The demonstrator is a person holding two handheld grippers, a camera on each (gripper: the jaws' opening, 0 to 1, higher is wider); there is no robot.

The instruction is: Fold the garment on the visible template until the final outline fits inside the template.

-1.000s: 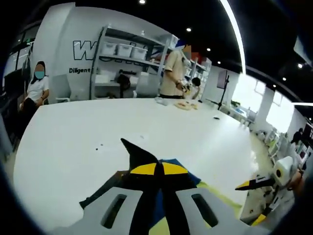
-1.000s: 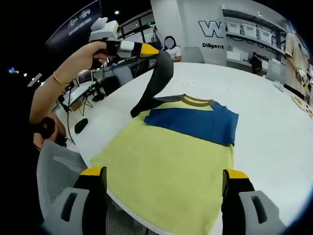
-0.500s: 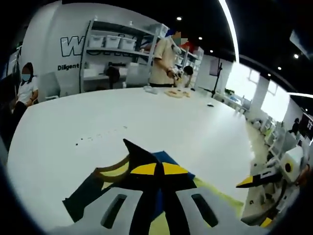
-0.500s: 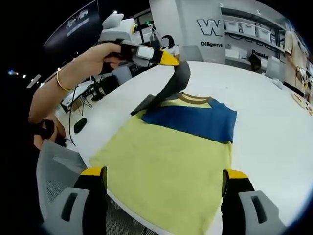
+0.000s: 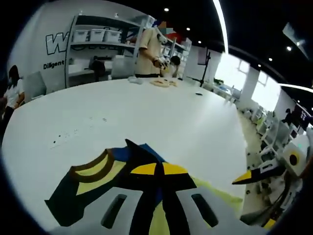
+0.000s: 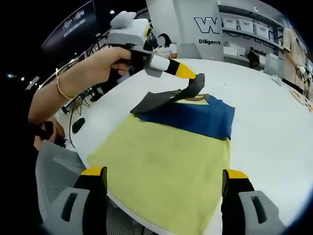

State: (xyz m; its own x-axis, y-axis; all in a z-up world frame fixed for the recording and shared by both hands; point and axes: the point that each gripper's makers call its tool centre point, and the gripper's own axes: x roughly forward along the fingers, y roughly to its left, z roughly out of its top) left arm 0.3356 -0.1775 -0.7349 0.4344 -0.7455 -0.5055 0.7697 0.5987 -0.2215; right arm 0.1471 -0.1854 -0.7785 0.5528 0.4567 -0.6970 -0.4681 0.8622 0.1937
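Garment: a yellow shirt [image 6: 166, 166] with a blue upper panel and dark sleeves lies flat on the white table [image 6: 274, 122], directly ahead of the right gripper.
Left gripper [image 6: 188, 73]: jaws closed on the dark sleeve [image 6: 188, 90]; in the right gripper view it hangs over the collar end, beyond the blue panel.
Sleeve position: lifted and drawn inward across the collar [image 5: 90, 169], its end pinched between the yellow tips.
Right gripper [image 6: 164, 178]: jaws spread wide and empty, held above the hem edge nearest the person.
Template: no outline can be made out on the table surface.
Step in hand: judged to be the first sleeve fold, sleeve carried toward the shirt's middle.
Next move: lower the sleeve flat onto the blue panel ahead of the left gripper, release, then treat the opposite side.
Risk: a loose release may leave the sleeve bunched.
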